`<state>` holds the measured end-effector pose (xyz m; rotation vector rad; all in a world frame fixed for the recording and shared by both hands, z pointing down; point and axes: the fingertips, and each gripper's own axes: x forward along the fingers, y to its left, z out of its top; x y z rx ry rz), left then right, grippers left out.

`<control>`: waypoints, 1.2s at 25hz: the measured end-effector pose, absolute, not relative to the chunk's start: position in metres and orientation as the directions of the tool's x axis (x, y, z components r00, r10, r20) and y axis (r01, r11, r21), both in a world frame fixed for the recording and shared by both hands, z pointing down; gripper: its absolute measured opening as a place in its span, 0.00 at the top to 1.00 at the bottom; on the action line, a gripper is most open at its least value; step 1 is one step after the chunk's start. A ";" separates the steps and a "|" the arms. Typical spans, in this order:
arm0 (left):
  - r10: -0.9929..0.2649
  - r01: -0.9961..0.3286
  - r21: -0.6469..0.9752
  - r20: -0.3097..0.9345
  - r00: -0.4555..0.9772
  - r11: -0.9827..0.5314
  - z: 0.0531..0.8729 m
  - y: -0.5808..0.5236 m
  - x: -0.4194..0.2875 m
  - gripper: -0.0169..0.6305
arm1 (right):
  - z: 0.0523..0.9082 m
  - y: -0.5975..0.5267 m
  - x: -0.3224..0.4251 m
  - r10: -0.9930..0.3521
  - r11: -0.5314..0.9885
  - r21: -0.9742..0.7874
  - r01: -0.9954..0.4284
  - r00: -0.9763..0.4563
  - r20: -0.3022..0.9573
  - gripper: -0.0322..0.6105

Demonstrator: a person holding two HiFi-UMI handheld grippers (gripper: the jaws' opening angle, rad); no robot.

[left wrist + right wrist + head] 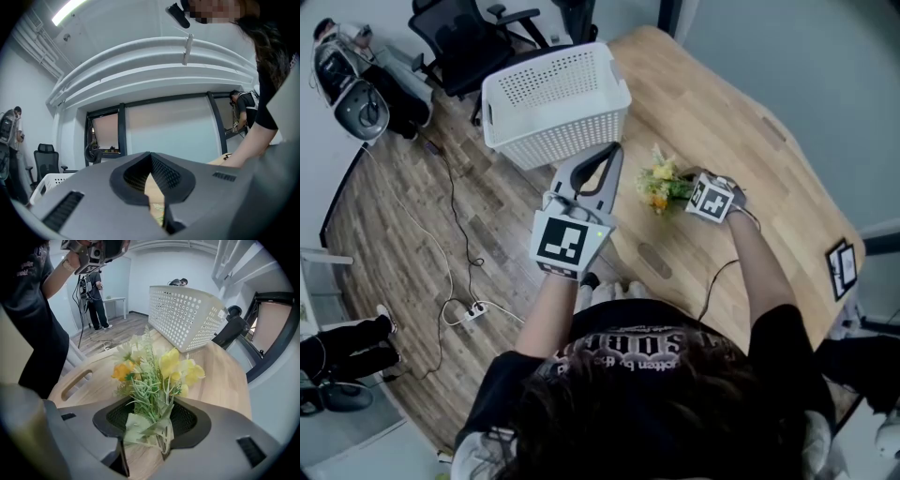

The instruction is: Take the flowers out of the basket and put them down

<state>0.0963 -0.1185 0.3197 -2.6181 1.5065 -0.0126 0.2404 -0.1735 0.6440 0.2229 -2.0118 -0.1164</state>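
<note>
**Operator:** State the position of the flowers.

**Checker:** The flowers (661, 183) lie on the table (769, 159), outside the basket (558, 103) and well apart from it. The blooms point toward the basket. The stem ends point toward the right gripper (145, 441).

**Operator:** State the condition of the right gripper.

**Checker:** The jaws stand apart. The stems sit between them, close against the jaw at the right of the right gripper view. Bare wood shows on the other side, so the pads do not clamp the bunch.

**Operator:** And the left gripper?

**Checker:** The left gripper (609, 159) is held raised between the person and the basket. Its jaws are drawn together at the tips, with nothing between them.

**Operator:** Which step is in hand?

**Checker:** By judgement, the put-down, at the release stage. As things lie, removal from the basket is complete. No further flowers show in the basket from the head view.

**Operator:** What does the next move call for?

**Checker:** Draw the right gripper straight back along the line of the stems, with the jaws kept apart. Caution — the leaves lie against one pad and may snag, which would drag the bunch across the table. The left gripper has no part in this move.
</note>
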 end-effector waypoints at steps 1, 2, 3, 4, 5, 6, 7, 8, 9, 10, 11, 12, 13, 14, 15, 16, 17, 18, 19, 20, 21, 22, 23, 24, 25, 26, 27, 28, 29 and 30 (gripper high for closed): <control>-0.861 -0.860 -0.109 -0.050 0.506 -0.498 0.320 -0.118 0.097 0.98 | 0.644 -0.173 0.240 -0.206 0.978 0.179 -0.104 -0.422 0.883 0.58; -0.861 -0.859 -0.107 -0.047 0.507 -0.500 0.320 -0.118 0.097 0.98 | 0.644 -0.172 0.241 -0.202 0.979 0.175 -0.102 -0.422 0.884 0.58; -0.861 -0.860 -0.106 -0.047 0.506 -0.500 0.320 -0.118 0.097 0.98 | 0.644 -0.171 0.241 -0.198 0.980 0.171 -0.103 -0.423 0.884 0.56; -0.862 -0.860 -0.107 -0.050 0.505 -0.498 0.320 -0.118 0.097 0.98 | 0.643 -0.170 0.241 -0.197 0.980 0.167 -0.106 -0.429 0.882 0.54; -0.861 -0.860 -0.110 -0.052 0.505 -0.498 0.320 -0.118 0.098 0.98 | 0.641 -0.169 0.241 -0.197 0.980 0.163 -0.113 -0.438 0.877 0.52; -0.860 -0.859 -0.112 -0.051 0.508 -0.500 0.319 -0.118 0.099 0.98 | 0.638 -0.169 0.240 -0.199 0.980 0.161 -0.120 -0.451 0.870 0.51; -0.857 -0.855 -0.113 -0.048 0.513 -0.506 0.319 -0.118 0.101 0.98 | 0.634 -0.169 0.240 -0.203 0.979 0.162 -0.128 -0.465 0.861 0.49; -0.853 -0.851 -0.113 -0.043 0.519 -0.512 0.319 -0.117 0.103 0.98 | 0.629 -0.169 0.240 -0.209 0.977 0.164 -0.136 -0.478 0.853 0.49; -0.850 -0.848 -0.111 -0.040 0.525 -0.518 0.319 -0.117 0.105 0.98 | 0.625 -0.170 0.239 -0.217 0.975 0.167 -0.144 -0.490 0.844 0.49; -0.847 -0.845 -0.109 -0.039 0.530 -0.523 0.319 -0.117 0.107 0.98 | 0.619 -0.171 0.240 -0.227 0.973 0.173 -0.153 -0.500 0.836 0.48; -0.845 -0.843 -0.108 -0.039 0.534 -0.528 0.320 -0.117 0.109 0.98 | 0.614 -0.171 0.240 -0.237 0.971 0.180 -0.160 -0.509 0.827 0.48; -0.842 -0.840 -0.107 -0.039 0.538 -0.531 0.320 -0.117 0.111 0.98 | 0.607 -0.171 0.240 -0.248 0.968 0.189 -0.165 -0.519 0.818 0.48; -0.840 -0.839 -0.106 -0.041 0.541 -0.534 0.320 -0.117 0.112 0.98 | 0.600 -0.170 0.239 -0.259 0.965 0.199 -0.169 -0.528 0.808 0.48; -0.839 -0.837 -0.106 -0.045 0.543 -0.536 0.320 -0.117 0.114 0.98 | 0.593 -0.170 0.239 -0.271 0.962 0.210 -0.173 -0.538 0.798 0.48; -0.837 -0.837 -0.106 -0.050 0.544 -0.538 0.320 -0.117 0.115 0.98 | 0.585 -0.169 0.239 -0.284 0.959 0.221 -0.179 -0.549 0.786 0.48; -0.836 -0.835 -0.105 -0.053 0.547 -0.540 0.319 -0.117 0.117 0.98 | 0.577 -0.168 0.239 -0.298 0.955 0.232 -0.187 -0.563 0.771 0.49; -0.833 -0.833 -0.104 -0.054 0.550 -0.543 0.319 -0.117 0.119 0.98 | 0.567 -0.167 0.238 -0.312 0.950 0.242 -0.198 -0.577 0.755 0.49; -0.831 -0.830 -0.102 -0.054 0.554 -0.548 0.319 -0.117 0.120 0.98 | 0.558 -0.166 0.238 -0.328 0.945 0.251 -0.212 -0.589 0.738 0.49; -0.829 -0.829 -0.101 -0.054 0.557 -0.551 0.319 -0.117 0.122 0.98 | 0.549 -0.165 0.237 -0.345 0.939 0.261 -0.226 -0.598 0.723 0.49; -0.828 -0.828 -0.099 -0.056 0.558 -0.552 0.320 -0.118 0.123 0.98 | 0.541 -0.165 0.237 -0.362 0.932 0.270 -0.241 -0.604 0.710 0.50; -0.828 -0.828 -0.096 -0.059 0.558 -0.552 0.320 -0.118 0.123 0.98 | 0.532 -0.164 0.237 -0.378 0.926 0.279 -0.256 -0.612 0.695 0.53; -0.828 -0.829 -0.094 -0.062 0.557 -0.551 0.321 -0.119 0.123 0.98 | 0.523 -0.163 0.236 -0.394 0.919 0.286 -0.271 -0.622 0.677 0.55; -0.829 -0.830 -0.093 -0.064 0.556 -0.549 0.321 -0.119 0.124 0.98 | 0.513 -0.162 0.235 -0.413 0.911 0.293 -0.290 -0.634 0.654 0.58; -0.829 -0.831 -0.091 -0.061 0.555 -0.549 0.322 -0.119 0.124 0.98 | 0.503 -0.161 0.235 -0.434 0.901 0.301 -0.313 -0.646 0.628 0.63; -0.830 -0.830 -0.089 -0.058 0.555 -0.550 0.323 -0.118 0.125 0.98 | 0.493 -0.160 0.234 -0.459 0.889 0.309 -0.339 -0.657 0.599 0.70; -0.830 -0.831 -0.087 -0.054 0.555 -0.550 0.325 -0.118 0.126 0.98 | 0.483 -0.159 0.234 -0.482 0.876 0.314 -0.365 -0.666 0.569 0.77; -0.831 -0.832 -0.085 -0.051 0.553 -0.548 0.326 -0.118 0.126 0.98 | 0.473 -0.158 0.233 -0.501 0.865 0.316 -0.389 -0.677 0.539 0.80; -0.833 -0.833 -0.083 -0.049 0.551 -0.547 0.328 -0.118 0.126 0.98 | 0.463 -0.157 0.232 -0.517 0.856 0.314 -0.410 -0.688 0.510 0.81; -0.834 -0.835 -0.081 -0.049 0.549 -0.544 0.329 -0.118 0.125 0.98 | 0.454 -0.155 0.231 -0.530 0.848 0.311 -0.429 -0.698 0.481 0.82; -0.836 -0.837 -0.080 -0.050 0.546 -0.542 0.330 -0.118 0.125 0.98 | 0.445 -0.153 0.229 -0.542 0.840 0.305 -0.448 -0.708 0.453 0.82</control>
